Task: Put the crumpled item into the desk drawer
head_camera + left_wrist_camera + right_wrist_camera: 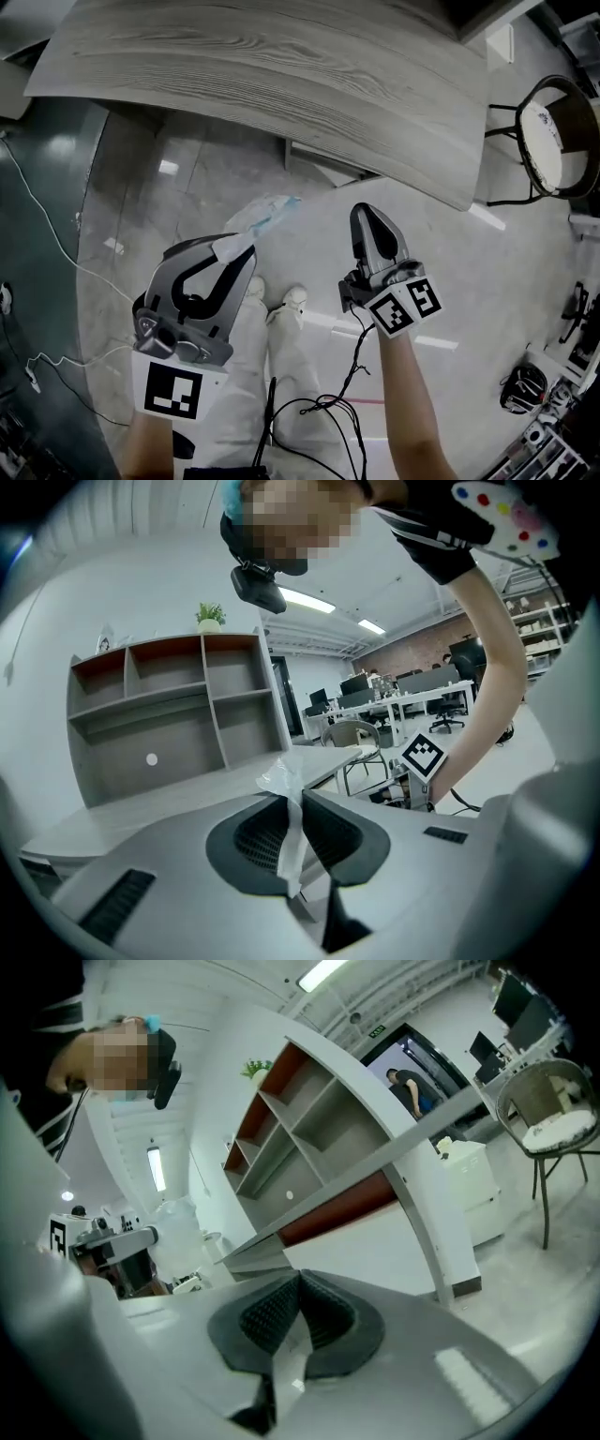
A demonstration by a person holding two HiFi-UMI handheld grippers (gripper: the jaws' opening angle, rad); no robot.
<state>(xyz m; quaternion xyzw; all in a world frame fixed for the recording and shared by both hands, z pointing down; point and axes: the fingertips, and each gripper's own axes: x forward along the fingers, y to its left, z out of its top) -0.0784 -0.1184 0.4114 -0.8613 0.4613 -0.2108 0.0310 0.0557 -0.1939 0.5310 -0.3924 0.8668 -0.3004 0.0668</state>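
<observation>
Grey glossy floor, office room, wood-grain counter ahead of the person, chair off to the right. Person stands short of the counter, arms out, a tool in each hand.

Person's left hand-held gripper is clamped on the crumpled item, a thin whitish film pinched between the pads with a crinkled tuft sticking out past the tips (the left gripper view shows the strip running right down between the jaws). Item hangs in the air over the floor, near the counter's front edge, not touching it.

Beside it, the right hand-held gripper is clenched on nothing, jaws pressed together, apart from the item.

Progress: pick-up looks done and the item is secured. Left to do, as I judge it: reach the drawer, open it if closed, drop the item in, close it. A pale boxy unit sits tucked under the counter edge and is probably the drawer, but I can't tell whether it is open or shut. The empty right one looks the likely choice for the handle. So early-to-middle; item not in the drawer yet.
</observation>
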